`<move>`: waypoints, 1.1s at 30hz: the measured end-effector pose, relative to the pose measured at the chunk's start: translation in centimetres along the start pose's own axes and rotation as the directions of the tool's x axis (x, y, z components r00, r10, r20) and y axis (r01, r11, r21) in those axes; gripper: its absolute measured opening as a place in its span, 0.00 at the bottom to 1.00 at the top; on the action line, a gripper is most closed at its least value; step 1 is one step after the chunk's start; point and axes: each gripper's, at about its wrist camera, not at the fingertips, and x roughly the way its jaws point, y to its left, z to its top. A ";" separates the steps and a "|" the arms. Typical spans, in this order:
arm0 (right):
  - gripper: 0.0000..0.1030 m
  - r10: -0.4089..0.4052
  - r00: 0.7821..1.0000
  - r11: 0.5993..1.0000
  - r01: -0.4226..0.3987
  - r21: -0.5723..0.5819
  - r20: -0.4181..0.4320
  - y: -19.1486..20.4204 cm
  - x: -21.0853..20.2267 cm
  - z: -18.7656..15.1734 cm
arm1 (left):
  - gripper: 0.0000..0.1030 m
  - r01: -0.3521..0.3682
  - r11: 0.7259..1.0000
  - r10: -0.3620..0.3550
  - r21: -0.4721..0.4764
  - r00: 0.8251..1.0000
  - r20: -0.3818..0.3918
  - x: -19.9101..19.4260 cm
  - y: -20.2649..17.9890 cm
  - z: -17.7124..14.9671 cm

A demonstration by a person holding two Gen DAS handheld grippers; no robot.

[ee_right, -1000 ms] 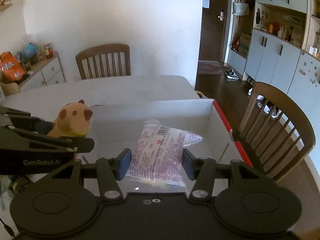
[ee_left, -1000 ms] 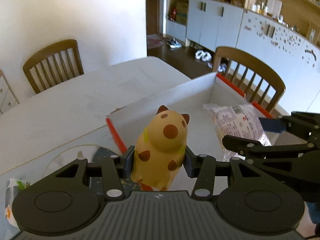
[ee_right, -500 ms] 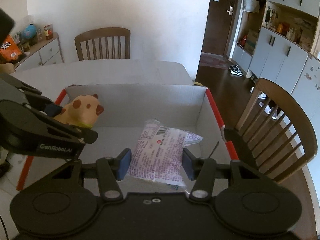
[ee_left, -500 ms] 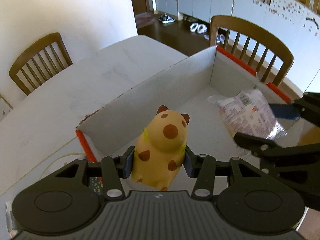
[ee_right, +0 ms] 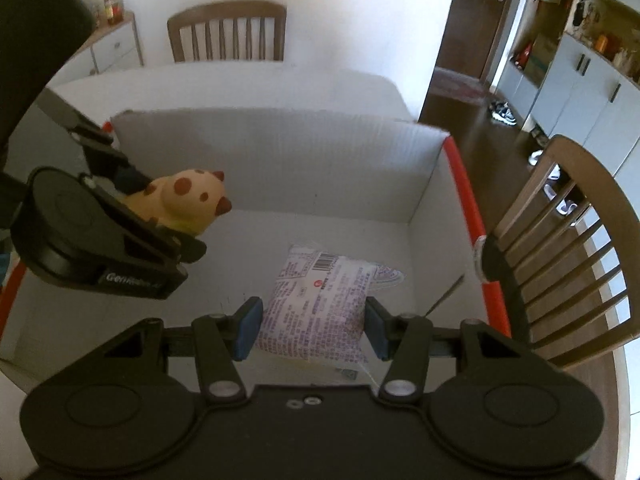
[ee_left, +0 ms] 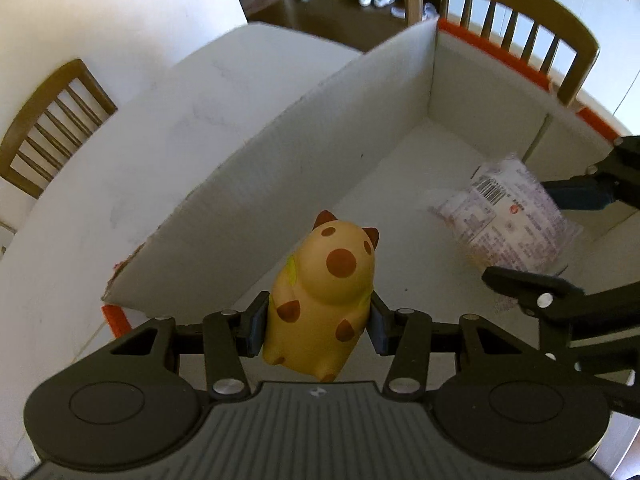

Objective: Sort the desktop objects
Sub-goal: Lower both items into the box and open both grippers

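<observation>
A white table (ee_left: 132, 184) fills the left half of the left wrist view, with a wooden chair (ee_left: 52, 124) at its upper left edge and another chair (ee_right: 568, 248) at the right of the right wrist view. On the table stands a white cardboard box (ee_left: 280, 184) with orange-red rims, open at the top. The left gripper (ee_left: 318, 322), at the lower centre of its view, has its pads pressed on both sides of a yellow spotted animal toy (ee_left: 324, 296), held above the box floor near the long wall. The right gripper (ee_right: 310, 328), lower centre of its view, is clamped partway closed on a printed plastic packet (ee_right: 320, 304) over the box floor toward the right wall.
</observation>
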 end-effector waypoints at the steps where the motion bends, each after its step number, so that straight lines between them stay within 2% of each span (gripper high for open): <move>1: 0.52 -0.001 1.000 1.000 0.001 -0.005 -0.006 0.1 0.2 0.0 | 0.46 0.002 1.000 -0.002 0.005 1.000 -0.015 0.4 0.0 0.0; 12: 0.52 0.026 0.997 0.999 -0.029 -0.031 -0.071 0.3 1.5 -0.2 | 0.47 0.015 0.999 -0.010 0.033 0.990 -0.140 3.3 0.4 -0.3; 26: 0.53 0.017 0.993 0.997 -0.025 -0.067 -0.114 0.2 2.2 1.1 | 0.48 0.032 0.999 -0.024 0.037 0.982 -0.190 3.8 0.7 -1.4; 28: 0.57 0.018 0.993 0.997 -0.026 -0.067 -0.114 0.2 2.2 1.1 | 0.49 0.025 0.999 -0.017 0.043 0.982 -0.190 3.7 0.6 -1.7; 30: 0.66 0.022 0.994 0.997 -0.029 -0.070 -0.106 0.2 2.1 1.1 | 0.55 0.027 0.999 -0.018 0.047 0.982 -0.189 3.6 0.6 -2.0; 33: 0.69 0.025 0.995 0.996 -0.033 -0.081 -0.094 0.2 1.6 1.2 | 0.60 0.026 0.999 -0.019 0.041 0.984 -0.176 3.2 0.7 -2.6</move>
